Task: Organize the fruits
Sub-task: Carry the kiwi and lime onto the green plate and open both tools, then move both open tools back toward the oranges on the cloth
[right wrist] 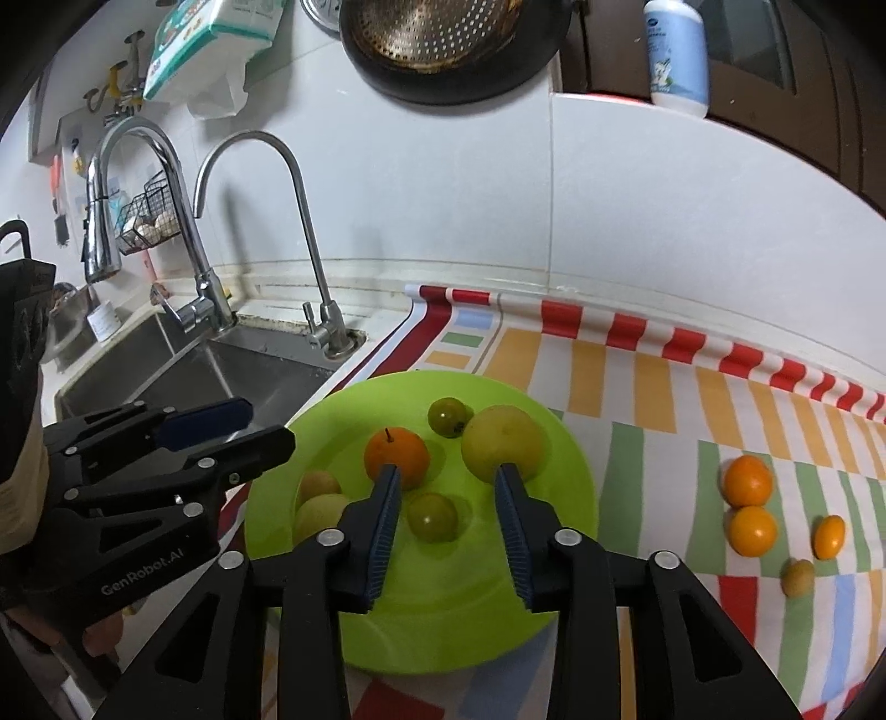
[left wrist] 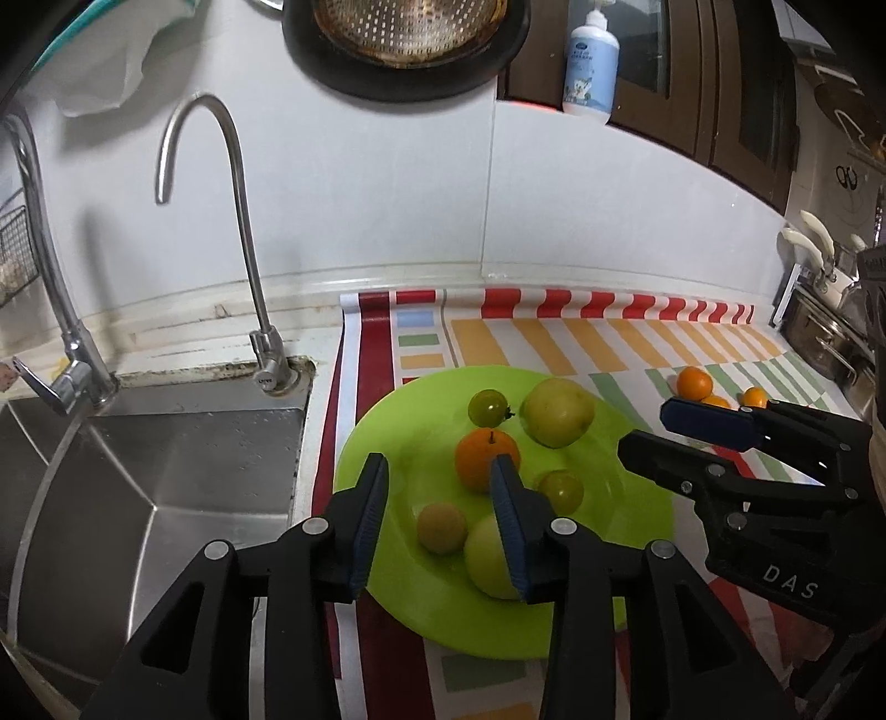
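A lime-green plate [left wrist: 398, 443] [right wrist: 570, 509] lies on a striped cloth. It holds an orange [left wrist: 482, 454] [right wrist: 396, 454], a big yellow-green fruit [left wrist: 558, 412] [right wrist: 501, 440], another at the near rim [left wrist: 487, 559], two small green fruits [right wrist: 447, 416] [right wrist: 432, 516] and a small tan one [left wrist: 441, 528]. Two oranges [right wrist: 747, 481] [right wrist: 752, 530], a small orange fruit [right wrist: 829, 536] and a small tan fruit [right wrist: 797, 577] lie on the cloth to the right. My left gripper [left wrist: 440, 462] hovers open over the plate's left half, holding nothing. My right gripper [right wrist: 448, 471] [left wrist: 692, 432] is open above the plate, also holding nothing.
A steel sink [left wrist: 166, 471] with two faucets [left wrist: 243, 221] borders the cloth on the left. Steel pots [left wrist: 819, 327] stand at the far right. A white wall runs close behind, with a colander [left wrist: 404, 27] and a bottle [left wrist: 590, 66] above.
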Demonstrator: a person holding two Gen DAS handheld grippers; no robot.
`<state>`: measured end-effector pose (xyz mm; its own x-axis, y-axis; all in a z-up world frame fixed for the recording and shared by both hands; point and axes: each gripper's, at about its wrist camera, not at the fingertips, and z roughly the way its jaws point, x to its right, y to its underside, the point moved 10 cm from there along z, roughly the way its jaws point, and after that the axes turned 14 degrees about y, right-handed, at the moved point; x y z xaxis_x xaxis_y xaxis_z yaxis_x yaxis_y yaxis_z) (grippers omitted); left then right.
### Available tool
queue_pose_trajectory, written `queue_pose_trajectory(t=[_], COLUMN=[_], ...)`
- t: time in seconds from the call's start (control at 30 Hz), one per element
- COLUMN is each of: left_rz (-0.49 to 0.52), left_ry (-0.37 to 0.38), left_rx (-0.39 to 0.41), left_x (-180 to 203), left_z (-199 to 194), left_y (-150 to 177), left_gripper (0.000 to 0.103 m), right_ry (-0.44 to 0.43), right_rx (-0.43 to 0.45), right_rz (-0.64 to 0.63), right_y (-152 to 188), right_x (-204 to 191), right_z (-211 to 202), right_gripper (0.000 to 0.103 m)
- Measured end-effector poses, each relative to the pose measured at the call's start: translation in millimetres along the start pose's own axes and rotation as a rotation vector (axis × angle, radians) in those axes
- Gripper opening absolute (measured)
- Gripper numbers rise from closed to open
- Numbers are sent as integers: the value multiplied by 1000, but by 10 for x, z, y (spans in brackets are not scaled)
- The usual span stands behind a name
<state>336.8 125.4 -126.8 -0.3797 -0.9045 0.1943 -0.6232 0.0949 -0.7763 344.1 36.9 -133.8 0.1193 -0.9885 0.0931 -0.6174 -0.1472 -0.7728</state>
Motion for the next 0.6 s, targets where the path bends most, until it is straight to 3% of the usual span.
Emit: queue_pose_trajectory(t=[0.13,0.43,0.6], left_rz=[0,26,46], left_ry=[-3,-31,-17], left_rx=[11,61,77], left_x=[91,360,576], left_z=[-88,-334,-429], left_y=[-2,-37,-37], left_gripper=[38,54,61], right_ry=[15,45,70], right_rx=[15,41,66], right_rz=[13,50,72], right_y=[25,99,150], right_x=[82,306,475], right_z=[-150,-419,-601], right_gripper=[41,41,47])
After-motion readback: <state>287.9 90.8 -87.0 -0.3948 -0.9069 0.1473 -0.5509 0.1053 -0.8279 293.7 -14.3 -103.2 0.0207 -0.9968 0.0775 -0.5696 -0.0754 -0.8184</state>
